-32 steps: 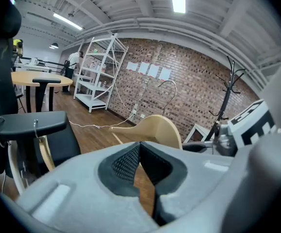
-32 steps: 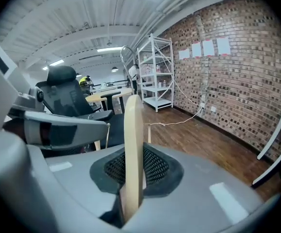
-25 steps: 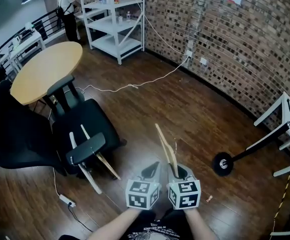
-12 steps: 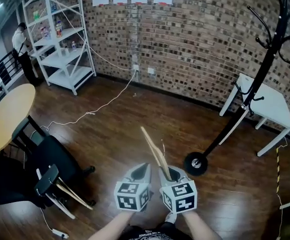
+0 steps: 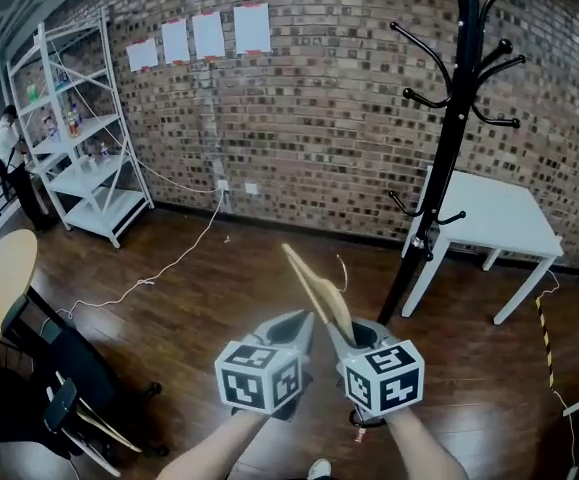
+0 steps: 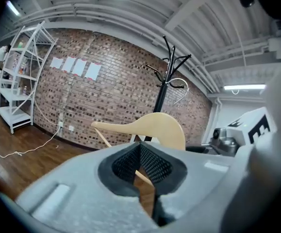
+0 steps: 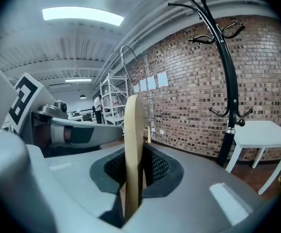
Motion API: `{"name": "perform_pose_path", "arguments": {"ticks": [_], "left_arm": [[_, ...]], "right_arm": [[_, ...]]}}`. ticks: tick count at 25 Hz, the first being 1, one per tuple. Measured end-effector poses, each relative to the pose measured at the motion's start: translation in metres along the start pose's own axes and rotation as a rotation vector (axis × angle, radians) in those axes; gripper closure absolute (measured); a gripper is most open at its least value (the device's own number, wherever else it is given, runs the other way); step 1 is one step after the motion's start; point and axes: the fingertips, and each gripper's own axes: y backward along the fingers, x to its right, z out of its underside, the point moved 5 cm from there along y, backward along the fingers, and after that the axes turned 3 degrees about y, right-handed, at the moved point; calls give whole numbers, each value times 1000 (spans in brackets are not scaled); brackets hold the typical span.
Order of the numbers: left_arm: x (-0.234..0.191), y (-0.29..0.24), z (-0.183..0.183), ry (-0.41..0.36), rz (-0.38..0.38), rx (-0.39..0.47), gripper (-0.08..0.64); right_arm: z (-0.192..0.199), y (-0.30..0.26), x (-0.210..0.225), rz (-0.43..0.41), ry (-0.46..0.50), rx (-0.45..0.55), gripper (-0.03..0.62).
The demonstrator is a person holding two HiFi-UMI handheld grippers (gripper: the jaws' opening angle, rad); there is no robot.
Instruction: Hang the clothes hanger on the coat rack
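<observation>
Right gripper [image 5: 347,334] clamps the hanger [image 5: 317,290], left gripper [image 5: 291,330] closed empty; the hanger may twist and miss the coat rack [image 5: 456,118].

Bare floor [image 5: 269,278] lies open ahead, right up to the rack [image 5: 456,118]. Its hooks [image 5: 424,101] jut into clear air on both sides of the pole. A white table [image 5: 499,218] crowds just behind the pole's lower half, with the brick wall [image 5: 309,108] beyond it. A cable [image 5: 174,265], shelf [image 5: 79,168] and chair [image 5: 69,363] stand well left.
</observation>
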Motion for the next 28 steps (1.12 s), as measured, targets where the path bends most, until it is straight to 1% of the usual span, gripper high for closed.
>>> {"name": "perform_pose_path", "arguments": {"ticks": [4, 8, 11, 14, 18, 22, 28], "left_arm": [[47, -35, -47, -85, 63, 20, 557], [76, -61, -85, -121, 104, 28, 557], [91, -80, -112, -138, 156, 42, 557], [97, -103, -136, -162, 188, 58, 557], [103, -138, -163, -205, 243, 66, 557], [103, -176, -183, -194, 311, 79, 557], [107, -208, -198, -208, 384, 63, 557]], "right_arm": [[-48, 25, 51, 21, 20, 52, 555], [-88, 41, 91, 41, 25, 79, 555], [-110, 45, 116, 66, 20, 88, 555], [-131, 43, 139, 85, 18, 94, 554], [-168, 37, 174, 134, 25, 111, 554], [-196, 18, 209, 169, 12, 128, 555], [-214, -4, 248, 220, -31, 100, 554]]}}
